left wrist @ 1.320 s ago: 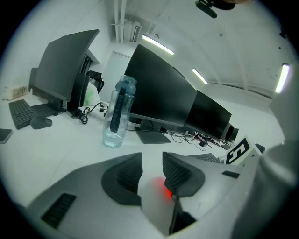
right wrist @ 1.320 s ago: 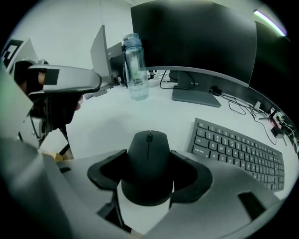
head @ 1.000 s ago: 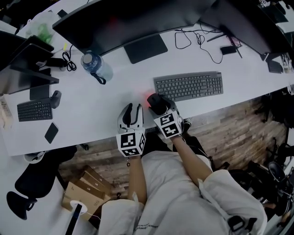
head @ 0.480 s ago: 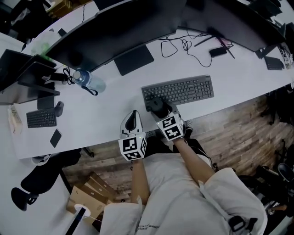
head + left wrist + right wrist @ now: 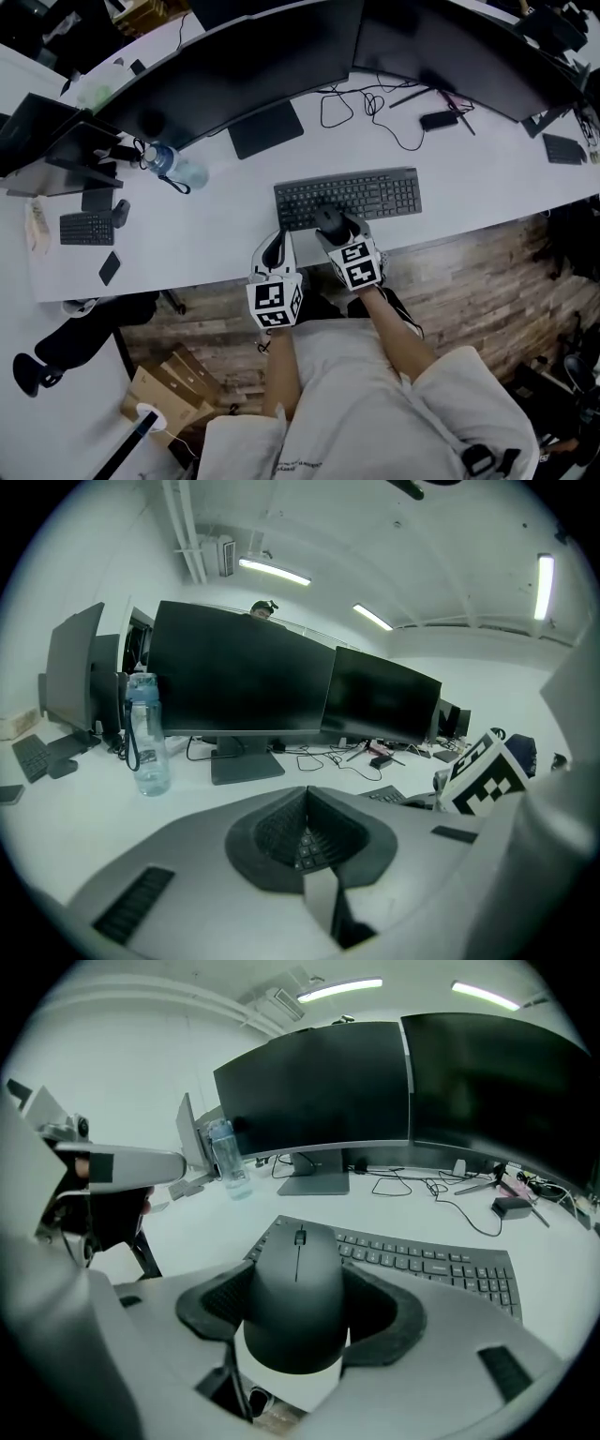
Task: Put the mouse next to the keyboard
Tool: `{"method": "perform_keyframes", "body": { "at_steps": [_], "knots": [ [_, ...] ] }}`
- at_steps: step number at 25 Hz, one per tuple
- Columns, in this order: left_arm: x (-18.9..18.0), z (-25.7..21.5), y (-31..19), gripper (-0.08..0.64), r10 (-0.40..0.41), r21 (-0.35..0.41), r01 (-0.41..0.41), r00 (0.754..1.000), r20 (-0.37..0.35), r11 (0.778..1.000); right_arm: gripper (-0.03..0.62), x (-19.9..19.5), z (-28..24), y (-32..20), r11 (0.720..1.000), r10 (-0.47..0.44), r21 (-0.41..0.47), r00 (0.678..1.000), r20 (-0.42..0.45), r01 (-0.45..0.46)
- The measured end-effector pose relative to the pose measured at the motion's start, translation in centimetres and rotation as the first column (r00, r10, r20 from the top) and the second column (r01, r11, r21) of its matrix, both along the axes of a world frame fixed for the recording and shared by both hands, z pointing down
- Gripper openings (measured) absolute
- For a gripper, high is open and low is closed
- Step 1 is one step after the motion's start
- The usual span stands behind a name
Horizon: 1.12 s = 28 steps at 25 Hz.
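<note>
Your left claw [image 5: 302,819] is pinched shut on nothing, near the front edge of the tabletop [image 5: 216,225]. Your right claw [image 5: 333,230] grips the mouse [image 5: 295,1279] by its 2 sides, jaws spread wide around it, at the near edge of the keyboard [image 5: 375,192]. Judged: pickup done, carry nearly done. Set-down beside the keyboard and release remain.

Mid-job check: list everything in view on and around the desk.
desk: 1, white, across the view.
keyboard: 1, dark grey, desk front.
mouse: 1, black, in the right gripper, at the keyboard's near edge.
monitors: 2, black, desk back.
water bottle: 1, clear, desk left.
small keyboard: 1, black, far left.
cables: several, black, behind the keyboard.
cardboard boxes: some, brown, floor.
left gripper: 1, grey, jaws shut, empty.
right gripper: 1, grey, jaws shut on the mouse.
</note>
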<state>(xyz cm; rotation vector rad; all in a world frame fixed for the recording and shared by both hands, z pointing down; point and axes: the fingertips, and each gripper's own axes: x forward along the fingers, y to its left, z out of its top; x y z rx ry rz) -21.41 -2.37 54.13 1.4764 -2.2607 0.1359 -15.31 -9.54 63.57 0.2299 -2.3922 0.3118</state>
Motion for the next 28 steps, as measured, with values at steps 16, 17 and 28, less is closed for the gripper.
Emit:
{"method": "perform_keyframes", "body": {
  "at_steps": [16, 17, 28],
  "knots": [
    [7.6, -0.5, -4.7, 0.022, -0.072, -0.032, 0.071, 0.997, -0.020, 0.997, 0.301, 6.2, -0.1, -6.2, 0.999, -0.050, -0.019, 0.999, 0.020, 0.050],
    [7.9, -0.5, -4.9, 0.023, -0.083, -0.028, 0.082, 0.996, -0.020, 0.996, 0.301, 6.6, -0.2, -6.7, 0.999, -0.049, -0.018, 0.999, 0.023, 0.049],
    [12.7, -0.3, -8.6, 0.022, -0.049, -0.024, 0.048, 0.998, -0.034, 0.999, 0.302, 10.5, -0.5, -11.1, 0.999, -0.029, -0.012, 0.998, 0.057, 0.030]
  ]
}}
